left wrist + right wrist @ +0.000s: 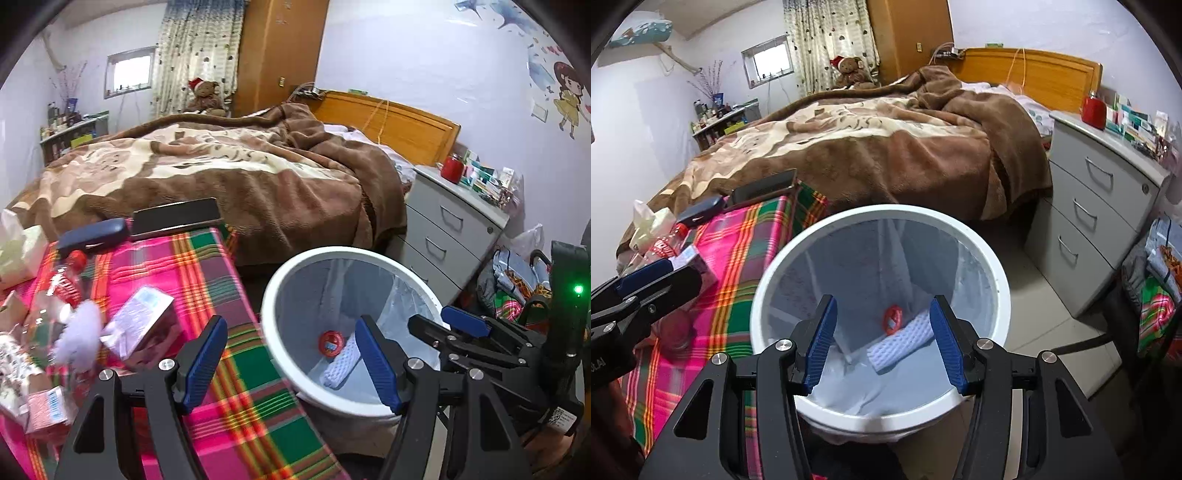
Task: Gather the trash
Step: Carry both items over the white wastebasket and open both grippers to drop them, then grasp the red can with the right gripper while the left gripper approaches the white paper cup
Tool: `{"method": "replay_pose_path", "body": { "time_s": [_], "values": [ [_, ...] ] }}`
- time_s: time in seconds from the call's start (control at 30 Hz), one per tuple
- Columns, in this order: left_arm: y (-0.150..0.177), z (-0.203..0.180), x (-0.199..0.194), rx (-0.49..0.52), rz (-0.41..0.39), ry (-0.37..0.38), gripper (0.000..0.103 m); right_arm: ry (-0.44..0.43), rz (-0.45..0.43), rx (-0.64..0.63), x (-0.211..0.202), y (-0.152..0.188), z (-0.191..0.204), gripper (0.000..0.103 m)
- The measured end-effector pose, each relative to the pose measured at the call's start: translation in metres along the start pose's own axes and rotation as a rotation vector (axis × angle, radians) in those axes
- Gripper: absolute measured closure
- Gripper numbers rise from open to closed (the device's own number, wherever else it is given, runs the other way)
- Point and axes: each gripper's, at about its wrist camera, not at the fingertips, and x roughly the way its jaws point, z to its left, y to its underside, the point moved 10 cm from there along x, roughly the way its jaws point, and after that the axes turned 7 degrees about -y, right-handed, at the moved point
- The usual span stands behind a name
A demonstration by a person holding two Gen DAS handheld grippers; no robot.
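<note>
Bin [975, 236] w/ wipe [901, 345], red cap [893, 318]

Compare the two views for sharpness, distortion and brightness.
Left wrist view: the white tissue and boxes on the plaid cloth are smeared by motion blur, while the bin stays fairly sharp. Right wrist view: sharper overall, the window is blown out. Both: fisheye curves the drawers, corners are dark.

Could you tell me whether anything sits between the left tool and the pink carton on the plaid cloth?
Nothing visible blocks it. The left tool is open and empty over the plaid cloth's edge, and the pink carton lies ahead to its left across bare cloth, with a white tuft on its far side.
</note>
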Motion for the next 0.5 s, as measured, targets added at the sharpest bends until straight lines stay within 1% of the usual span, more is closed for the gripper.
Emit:
{"method": "replay_pose_path", "body": {
  "time_s": [0.17, 0.27, 0.37, 0.5],
  "values": [
    [0.004, 0.021, -0.02, -0.019, -0.015, -0.032, 0.032, -0.038, -0.027, -0.013, -0.007, -0.003, 0.019, 0.049],
    [0.008, 0.038, -0.035, -0.027, -0.035, -0.069, 0.032, -0.066, -0.037, -0.029, -0.01, -0.004, 0.034, 0.049],
    [0.014, 0.057, -0.048, -0.062, -0.044, -0.08, 0.032, -0.099, -0.046, -0.053, -0.012, -0.004, 0.051, 0.049],
    [0.024, 0.09, -0.066, -0.101, -0.062, -0.129, 0.032, -0.141, -0.045, -0.088, -0.01, 0.0, 0.077, 0.049]
  ]
}}
